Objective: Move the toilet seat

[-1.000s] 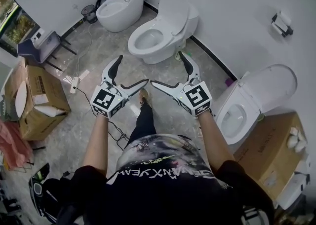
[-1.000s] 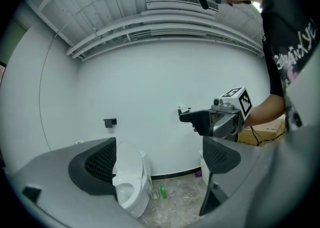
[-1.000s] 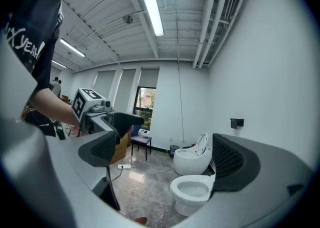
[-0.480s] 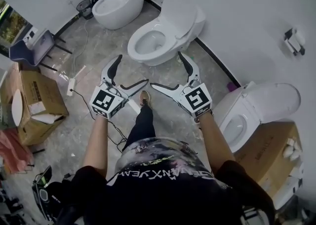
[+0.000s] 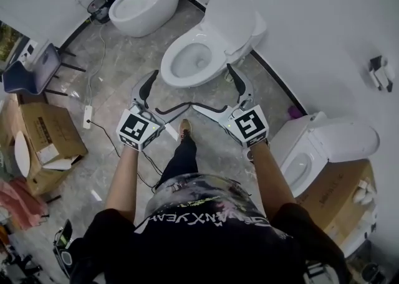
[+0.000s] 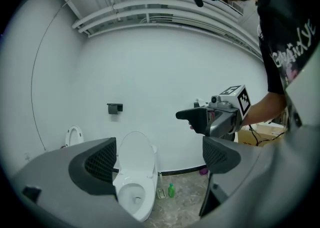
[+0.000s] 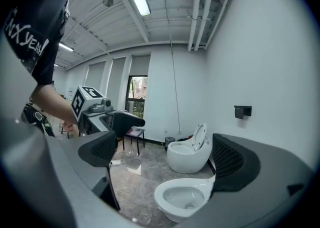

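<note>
Raised toilet seat [image 5: 229,18] stands ahead, nearer the right hand-held gripper [image 5: 213,89] than the left hand-held gripper [image 5: 167,93]; the 2 gape apart, empty.

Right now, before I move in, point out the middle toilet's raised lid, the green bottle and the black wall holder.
raised lid [image 5: 232,18], head view, centre of its white face.
green bottle [image 6: 171,191], left gripper view, on its body.
black wall holder [image 6: 114,107], left gripper view, on its front.

toilet [image 7: 182,198] partly behind jaw, tiny green bottle [image 6: 171,190], perhaps cleaner
</note>
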Action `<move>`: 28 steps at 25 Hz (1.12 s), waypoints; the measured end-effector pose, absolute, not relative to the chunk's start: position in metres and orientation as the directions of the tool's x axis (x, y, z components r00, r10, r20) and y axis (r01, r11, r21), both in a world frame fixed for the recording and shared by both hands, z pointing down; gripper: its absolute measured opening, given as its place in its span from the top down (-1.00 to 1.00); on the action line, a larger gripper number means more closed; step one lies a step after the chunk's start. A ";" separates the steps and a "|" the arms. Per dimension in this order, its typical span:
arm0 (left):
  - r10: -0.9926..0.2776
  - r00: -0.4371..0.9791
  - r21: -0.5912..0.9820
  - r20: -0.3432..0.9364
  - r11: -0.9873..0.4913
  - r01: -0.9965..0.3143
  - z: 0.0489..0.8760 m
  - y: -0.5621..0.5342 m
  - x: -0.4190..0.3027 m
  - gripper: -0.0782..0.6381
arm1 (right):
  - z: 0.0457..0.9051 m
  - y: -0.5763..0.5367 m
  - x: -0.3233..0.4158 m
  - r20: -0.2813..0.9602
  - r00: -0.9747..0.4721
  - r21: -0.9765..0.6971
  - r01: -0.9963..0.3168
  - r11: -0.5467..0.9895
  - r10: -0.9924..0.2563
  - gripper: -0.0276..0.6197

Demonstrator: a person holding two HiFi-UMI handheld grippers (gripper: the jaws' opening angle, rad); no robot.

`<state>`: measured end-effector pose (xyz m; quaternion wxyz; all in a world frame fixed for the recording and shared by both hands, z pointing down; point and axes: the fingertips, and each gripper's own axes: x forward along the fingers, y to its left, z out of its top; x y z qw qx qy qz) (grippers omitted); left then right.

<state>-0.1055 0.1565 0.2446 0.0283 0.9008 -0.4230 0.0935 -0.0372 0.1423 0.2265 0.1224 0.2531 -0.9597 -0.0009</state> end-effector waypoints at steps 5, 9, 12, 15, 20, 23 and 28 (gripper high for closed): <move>-0.737 0.647 0.000 0.196 -0.660 -0.751 0.247 0.107 -0.132 -0.67 | 0.229 0.092 -0.062 0.253 -0.824 0.054 -0.512 0.857 -0.507 -0.89; -0.726 0.659 0.022 0.197 -0.669 -0.743 0.253 0.072 -0.149 -0.67 | 0.237 0.058 -0.077 0.276 -0.807 0.056 -0.529 0.847 -0.522 -0.89; -0.717 0.667 0.038 0.203 -0.674 -0.737 0.257 0.049 -0.159 -0.67 | 0.243 0.037 -0.086 0.296 -0.796 0.052 -0.539 0.841 -0.528 -0.89; -0.709 0.674 0.048 0.209 -0.681 -0.731 0.261 0.029 -0.168 -0.67 | 0.247 0.016 -0.095 0.307 -0.788 0.043 -0.549 0.835 -0.534 -0.89; -0.702 0.677 0.059 0.218 -0.683 -0.728 0.269 0.007 -0.177 -0.67 | 0.255 -0.005 -0.104 0.323 -0.777 0.039 -0.559 0.828 -0.540 -0.89; -0.701 0.677 0.058 0.224 -0.684 -0.727 0.274 -0.001 -0.179 -0.67 | 0.261 -0.013 -0.106 0.333 -0.773 0.038 -0.561 0.827 -0.540 -0.89; -0.700 0.677 0.060 0.227 -0.684 -0.727 0.274 -0.012 -0.176 -0.67 | 0.262 -0.024 -0.102 0.334 -0.773 0.044 -0.559 0.828 -0.539 -0.89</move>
